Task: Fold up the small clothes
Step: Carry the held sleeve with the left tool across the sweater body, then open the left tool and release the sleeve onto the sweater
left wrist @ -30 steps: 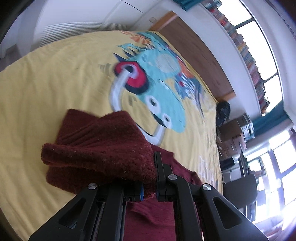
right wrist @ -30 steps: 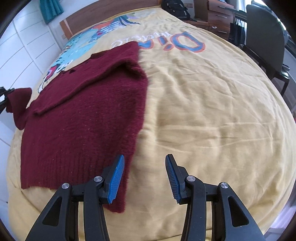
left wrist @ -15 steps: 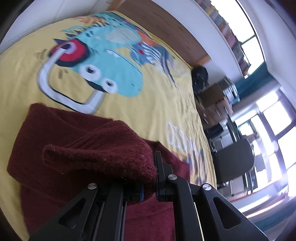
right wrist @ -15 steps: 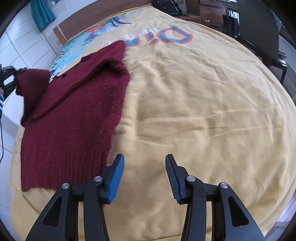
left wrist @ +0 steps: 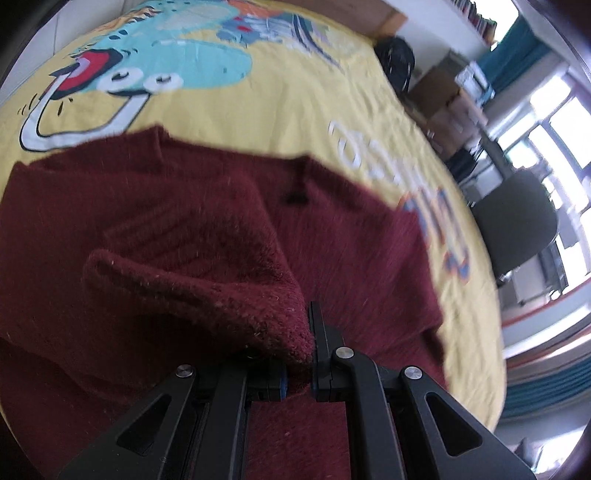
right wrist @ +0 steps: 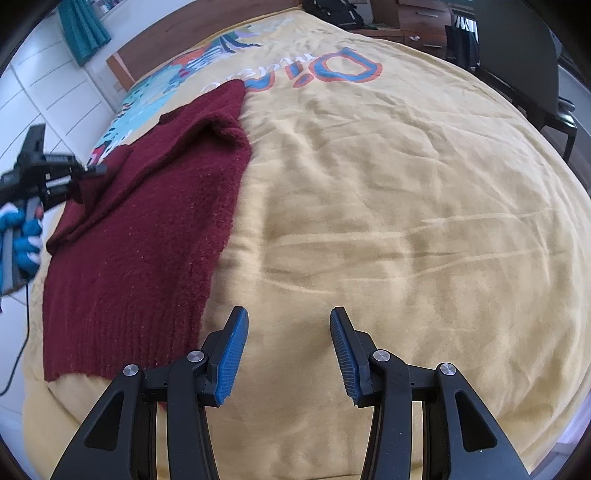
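A dark red knitted sweater point(right wrist: 147, 229) lies flat on the left part of a yellow bedspread point(right wrist: 388, 206). My left gripper point(left wrist: 297, 369) is shut on the cuff of its sleeve point(left wrist: 207, 295), which it holds above the sweater's body point(left wrist: 351, 240). From the right wrist view that left gripper point(right wrist: 92, 170) hangs over the sweater's left edge, in a hand with a blue and white glove. My right gripper point(right wrist: 288, 350) stands open over bare bedspread, just right of the sweater's ribbed hem point(right wrist: 122, 347), with nothing between its fingers.
The bedspread carries a cartoon print point(left wrist: 155, 62) and lettering point(right wrist: 325, 74) near the headboard point(right wrist: 155, 48). A black chair point(right wrist: 517, 51) and wooden drawers point(right wrist: 424, 22) stand past the bed's right side. White cupboard doors point(right wrist: 48, 96) are on the left.
My left gripper has carried the sleeve inward over the sweater's body and lower, rolling as it went. The right gripper has stayed open, shifting only slightly off the hem.
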Demonstrator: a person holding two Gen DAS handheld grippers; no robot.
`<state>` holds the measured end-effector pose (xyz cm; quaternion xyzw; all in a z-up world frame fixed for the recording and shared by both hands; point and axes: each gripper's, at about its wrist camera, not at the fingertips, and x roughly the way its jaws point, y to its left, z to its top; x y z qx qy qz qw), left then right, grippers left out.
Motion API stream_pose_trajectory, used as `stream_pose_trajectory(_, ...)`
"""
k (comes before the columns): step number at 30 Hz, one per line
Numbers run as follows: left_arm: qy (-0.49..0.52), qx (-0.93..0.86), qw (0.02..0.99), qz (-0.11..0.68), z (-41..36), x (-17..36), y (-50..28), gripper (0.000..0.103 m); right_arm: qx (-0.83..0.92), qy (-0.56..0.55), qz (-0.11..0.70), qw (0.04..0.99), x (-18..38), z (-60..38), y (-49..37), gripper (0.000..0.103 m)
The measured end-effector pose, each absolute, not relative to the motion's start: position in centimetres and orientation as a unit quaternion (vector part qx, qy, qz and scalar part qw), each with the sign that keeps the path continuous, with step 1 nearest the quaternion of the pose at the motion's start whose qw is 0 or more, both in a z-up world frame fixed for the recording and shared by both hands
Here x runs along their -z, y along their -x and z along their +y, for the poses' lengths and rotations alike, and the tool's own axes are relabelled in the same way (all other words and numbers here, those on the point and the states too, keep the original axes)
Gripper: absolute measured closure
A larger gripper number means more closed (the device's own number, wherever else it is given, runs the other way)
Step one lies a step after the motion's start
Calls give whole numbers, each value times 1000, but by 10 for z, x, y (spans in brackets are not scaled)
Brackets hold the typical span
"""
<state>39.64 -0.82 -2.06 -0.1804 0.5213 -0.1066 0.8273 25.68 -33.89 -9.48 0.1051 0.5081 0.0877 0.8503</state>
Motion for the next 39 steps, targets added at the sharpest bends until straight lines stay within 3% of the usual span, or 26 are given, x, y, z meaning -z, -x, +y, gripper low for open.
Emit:
stream_pose_trajectory(3,173,109,819,536,-12,36,-388,97,-89,-104,508,850,95,-340,-259,56)
stream_pose_trajectory(5,185,111,816,536,-8,40,-384,90,-90,-103,507,851,94,-341,-259,56)
stream_pose_trajectory(7,209,112,811,535,-2,39,-379,69,-91,-103,506,852,94,-341,-260,56)
stream_pose_trajectory(9,220,102,816,525,8,33,-373,61,-92,-104,505,852,95,-342,-262,56)
stream_pose_trajectory(13,253,74,816,515,33,25,-370,60,-96,-104,505,852,95,-342,-263,56)
stream_pose_trajectory(17,283,25,809,514,54,27,-379,60,-97,-103,502,853,94,-343,-263,56)
stream_pose_trajectory(18,288,20,807,516,56,29,-381,66,-96,-102,502,854,94,-343,-263,56)
stream_pose_trajectory(19,287,20,807,515,56,29,-382,87,-95,-102,501,854,93,-344,-262,56)
stream_pose_trajectory(20,281,23,809,516,54,28,-383,93,-94,-103,501,854,93,-345,-262,56)
stream_pose_trajectory(32,144,107,831,526,-49,16,-395,94,-89,-107,501,854,94,-351,-260,56)
stream_pose_trajectory(33,134,111,830,530,-56,20,-395,87,-89,-106,501,854,94,-352,-260,56)
stream_pose_trajectory(34,134,116,827,533,-61,23,-396,75,-88,-106,501,855,94,-352,-260,56)
stream_pose_trajectory(36,139,135,815,547,-71,31,-395,63,-87,-107,500,855,94,-354,-260,56)
stream_pose_trajectory(39,115,156,814,547,-82,33,-386,58,-85,-108,500,855,94,-355,-260,56)
